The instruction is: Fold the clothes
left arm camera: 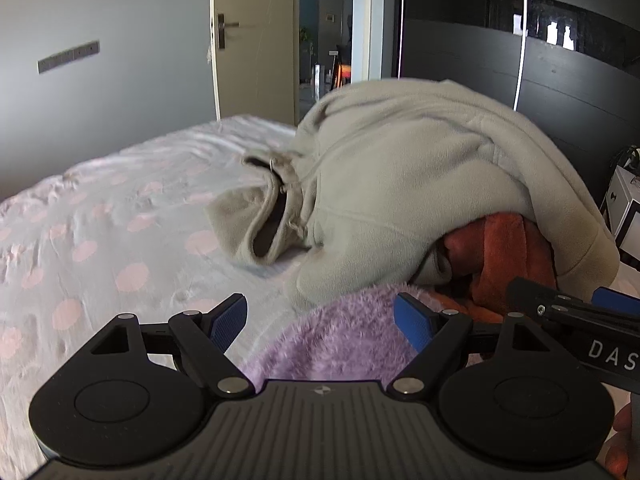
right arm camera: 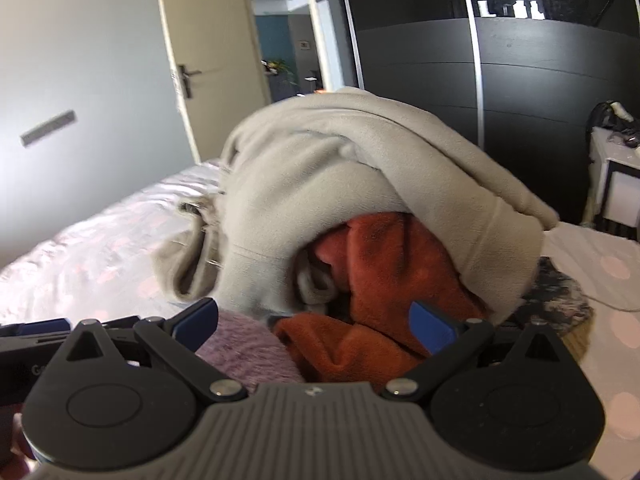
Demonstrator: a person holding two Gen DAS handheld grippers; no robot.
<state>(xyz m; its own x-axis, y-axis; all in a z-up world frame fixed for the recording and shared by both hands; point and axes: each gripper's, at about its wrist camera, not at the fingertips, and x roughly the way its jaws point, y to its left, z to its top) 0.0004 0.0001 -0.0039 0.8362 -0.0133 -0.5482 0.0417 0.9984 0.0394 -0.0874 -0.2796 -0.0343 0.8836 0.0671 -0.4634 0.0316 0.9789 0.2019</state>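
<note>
Grippers: left, right wide open, empty.

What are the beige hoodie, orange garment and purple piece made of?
Beige hoodie: looks like matte fleece, with a soft, finely napped surface and thick rounded folds. Orange garment: plush, velvety pile, probably fleece or velour. Purple piece: long shaggy fibres, likely fuzzy knit or faux fur.

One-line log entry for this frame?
phase: pre-grasp | left claw: open | right claw: open | pile: beige fleece atop orange garment | held: nothing
</note>
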